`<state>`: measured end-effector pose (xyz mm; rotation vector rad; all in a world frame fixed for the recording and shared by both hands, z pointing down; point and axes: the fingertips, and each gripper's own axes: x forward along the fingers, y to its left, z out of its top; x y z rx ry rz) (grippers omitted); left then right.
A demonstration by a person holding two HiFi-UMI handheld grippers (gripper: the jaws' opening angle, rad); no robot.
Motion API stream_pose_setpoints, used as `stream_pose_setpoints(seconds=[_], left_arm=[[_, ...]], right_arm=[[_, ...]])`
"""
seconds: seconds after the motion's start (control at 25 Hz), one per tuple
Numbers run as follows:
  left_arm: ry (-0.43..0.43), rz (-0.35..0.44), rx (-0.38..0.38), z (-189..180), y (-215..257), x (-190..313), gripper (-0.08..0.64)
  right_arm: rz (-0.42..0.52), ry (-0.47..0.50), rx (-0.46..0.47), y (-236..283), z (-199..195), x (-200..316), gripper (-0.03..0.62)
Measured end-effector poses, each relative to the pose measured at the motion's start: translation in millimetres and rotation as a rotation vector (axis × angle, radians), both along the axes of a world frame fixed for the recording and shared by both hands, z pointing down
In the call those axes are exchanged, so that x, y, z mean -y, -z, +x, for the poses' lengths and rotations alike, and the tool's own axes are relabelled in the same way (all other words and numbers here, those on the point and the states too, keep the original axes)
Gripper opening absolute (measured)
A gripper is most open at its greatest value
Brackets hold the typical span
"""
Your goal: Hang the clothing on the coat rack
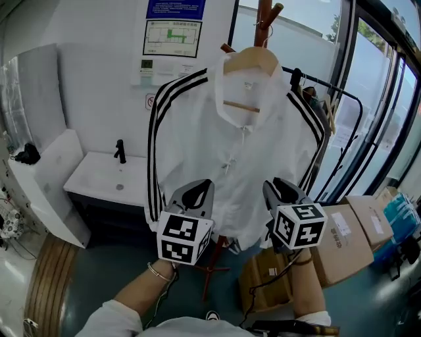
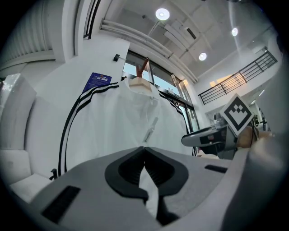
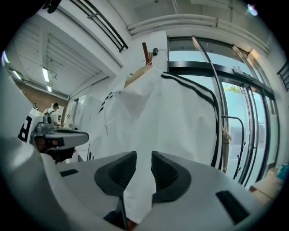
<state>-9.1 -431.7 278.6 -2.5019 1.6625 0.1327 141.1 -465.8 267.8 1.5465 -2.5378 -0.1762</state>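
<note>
A white jacket (image 1: 243, 151) with black sleeve stripes hangs on a wooden hanger (image 1: 250, 60) from the brown coat rack (image 1: 263, 20). My left gripper (image 1: 199, 187) is at the jacket's lower left hem. In the left gripper view the left gripper (image 2: 144, 149) has its tips together, shut on a fold of the jacket (image 2: 126, 122). My right gripper (image 1: 279, 186) is at the lower right hem. In the right gripper view the right gripper (image 3: 143, 155) has a strip of the jacket (image 3: 171, 117) hanging through a plain gap between the jaws.
A white sink counter (image 1: 105, 174) stands against the wall at the left. A black clothes rail (image 1: 342, 99) runs behind the jacket at the right, by the glass wall. Cardboard boxes (image 1: 348, 237) sit on the floor at the right. The rack's feet (image 1: 210, 266) spread below the jacket.
</note>
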Motion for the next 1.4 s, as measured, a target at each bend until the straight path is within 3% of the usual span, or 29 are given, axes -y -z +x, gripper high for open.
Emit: stream_pose_setpoints(seconds=[0.76, 1.12, 1.4], left_arm=[[-0.048, -0.134, -0.051, 9, -98, 3, 0.009], [-0.056, -0.209, -0.067, 15, -132, 10, 0.009], [0.018, -0.187, -0.099, 21, -132, 18, 0.009]], right_arm=[[-0.134, -0.158, 0.138, -129, -17, -12, 0.026], [-0.147, -0.184, 0.155, -162, -10, -18, 0.025], [-0.108, -0.166, 0.162, -160, 14, -3, 0.025]])
